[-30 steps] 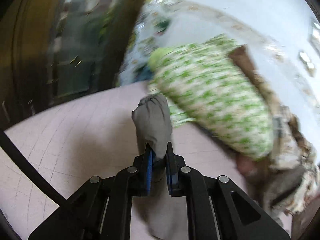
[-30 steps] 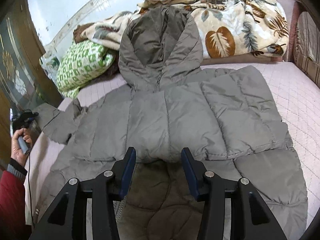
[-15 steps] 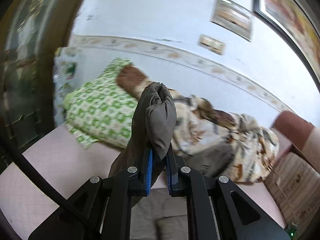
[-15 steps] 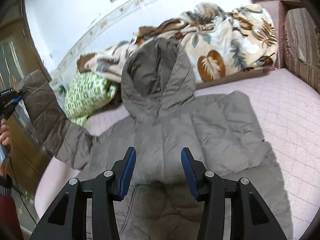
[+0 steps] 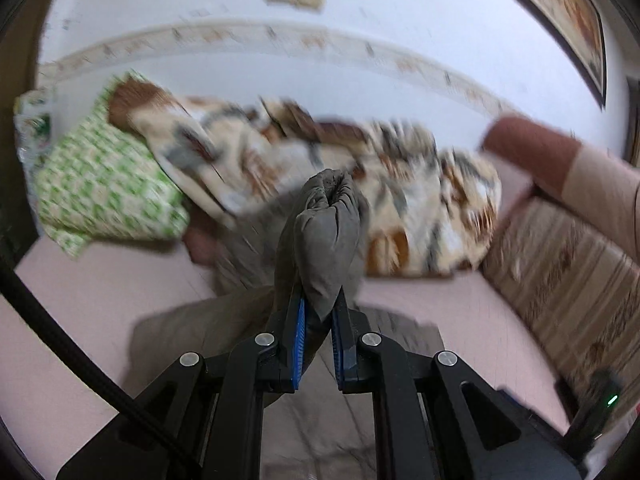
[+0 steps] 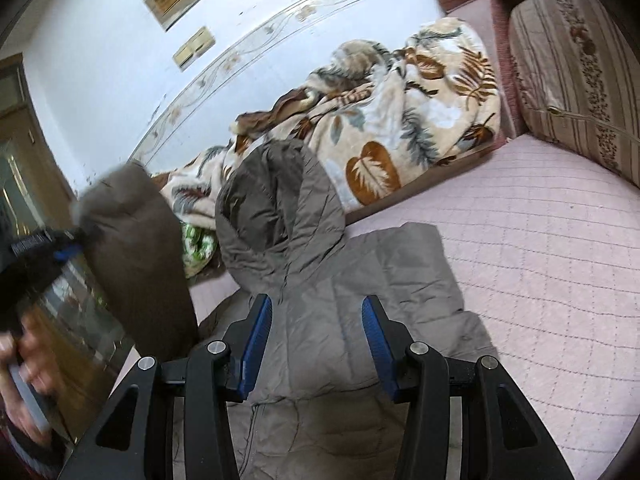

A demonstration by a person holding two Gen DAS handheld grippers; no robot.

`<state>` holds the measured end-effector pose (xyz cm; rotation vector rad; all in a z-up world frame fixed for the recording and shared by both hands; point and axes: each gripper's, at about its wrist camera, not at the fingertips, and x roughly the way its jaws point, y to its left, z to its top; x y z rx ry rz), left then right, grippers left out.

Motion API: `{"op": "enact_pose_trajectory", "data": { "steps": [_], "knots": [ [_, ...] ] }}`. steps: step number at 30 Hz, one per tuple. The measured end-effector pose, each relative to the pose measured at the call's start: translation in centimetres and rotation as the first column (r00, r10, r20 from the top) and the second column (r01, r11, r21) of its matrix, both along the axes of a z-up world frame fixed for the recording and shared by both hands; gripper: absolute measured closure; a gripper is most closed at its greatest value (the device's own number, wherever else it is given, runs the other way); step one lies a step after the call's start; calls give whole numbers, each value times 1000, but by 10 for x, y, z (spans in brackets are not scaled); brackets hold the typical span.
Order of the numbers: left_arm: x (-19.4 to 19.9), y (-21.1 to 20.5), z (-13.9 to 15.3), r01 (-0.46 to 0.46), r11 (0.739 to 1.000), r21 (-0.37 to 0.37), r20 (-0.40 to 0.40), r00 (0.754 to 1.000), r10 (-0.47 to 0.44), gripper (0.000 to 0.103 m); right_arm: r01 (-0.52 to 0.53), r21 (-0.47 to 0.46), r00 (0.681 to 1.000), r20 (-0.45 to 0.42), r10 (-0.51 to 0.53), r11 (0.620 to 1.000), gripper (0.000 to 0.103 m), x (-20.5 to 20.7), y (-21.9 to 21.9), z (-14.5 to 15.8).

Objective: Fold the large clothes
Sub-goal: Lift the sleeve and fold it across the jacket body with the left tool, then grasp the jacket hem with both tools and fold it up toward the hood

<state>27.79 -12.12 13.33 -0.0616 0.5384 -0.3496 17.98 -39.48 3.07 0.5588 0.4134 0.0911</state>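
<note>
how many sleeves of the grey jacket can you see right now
1. The sleeve is lifted at the jacket's left side, its cuff pinched in the left tongs. The other sleeve may be hidden under the body.

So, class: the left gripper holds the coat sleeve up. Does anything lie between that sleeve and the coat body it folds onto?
Nothing visible does. The sleeve hangs from the left gripper, and the coat body lies bare under the open right gripper.
</note>
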Motion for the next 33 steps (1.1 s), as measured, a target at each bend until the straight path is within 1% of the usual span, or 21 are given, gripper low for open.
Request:
{"op": "enact_pose_trajectory", "data": {
  "steps": [1,3,4,7,9,11,12,14,15,17,20,21,22,24,26,27,28,29,31,33],
  "knots": [
    [3,-16,-17,15,1000,10,-35,999,-15,92,10,2,1000,3,-10,1000,52,-1,-4,1],
    [9,-32,-42,31,999,29,-83,996,-29,92,23,7,1000,4,-23,1000,52,-3,-10,1],
    [12,-46,-60,42,998,44,-118,992,-37,92,34,16,999,5,-34,999,52,-4,-14,1],
    [15,-68,-103,75,994,77,-187,981,-59,92,41,35,999,4,-41,999,52,-4,-20,0],
    [16,-78,-125,100,991,89,-217,973,-79,92,44,36,999,1,-44,998,52,-3,-22,0],
    [15,-95,-147,139,982,128,-256,961,-102,91,37,36,999,-3,-37,999,52,-2,-21,0],
    [13,-99,-154,155,978,143,-270,956,-112,88,36,33,999,-4,-36,999,52,0,-20,0],
    [9,-110,-168,218,960,174,-320,935,-154,70,31,25,999,-6,-31,999,52,1,-17,0],
    [5,-110,-168,244,955,170,-320,930,-181,66,33,24,999,-6,-33,999,52,2,-16,0],
    [-6,-104,-163,257,950,180,-291,936,-198,58,34,29,999,-4,-34,999,52,3,-16,0],
    [-14,-76,-135,222,957,188,-199,963,-184,49,49,33,999,2,-49,998,52,6,-16,0],
    [-12,-60,-123,183,964,192,-157,976,-154,46,52,30,999,0,-52,998,52,8,-15,0],
    [-7,-44,-116,144,970,195,-134,984,-119,43,49,24,999,-6,-49,999,52,13,-12,-1],
    [11,-13,-107,52,976,211,-118,993,-27,43,21,10,999,-24,-21,1000,52,22,-3,-4],
    [35,20,-108,-52,970,237,-129,988,84,43,-11,-25,999,-46,10,1000,52,33,11,-6],
    [44,32,-111,-85,966,244,-137,983,121,43,-22,-65,998,-53,19,998,52,39,21,-7],
    [59,50,-116,-122,961,250,-160,973,166,43,-33,-101,998,-60,27,994,52,44,30,-8],
    [63,61,-122,-137,958,252,-174,967,184,43,-51,-136,997,-69,42,989,52,51,40,-9],
    [78,76,-138,-165,945,283,-210,951,229,43,-75,-174,994,-87,61,982,52,62,52,-15],
    [85,83,-155,-160,945,287,-240,943,232,43,-94,-206,990,-120,70,974,52,73,60,-26]
  ]
}}
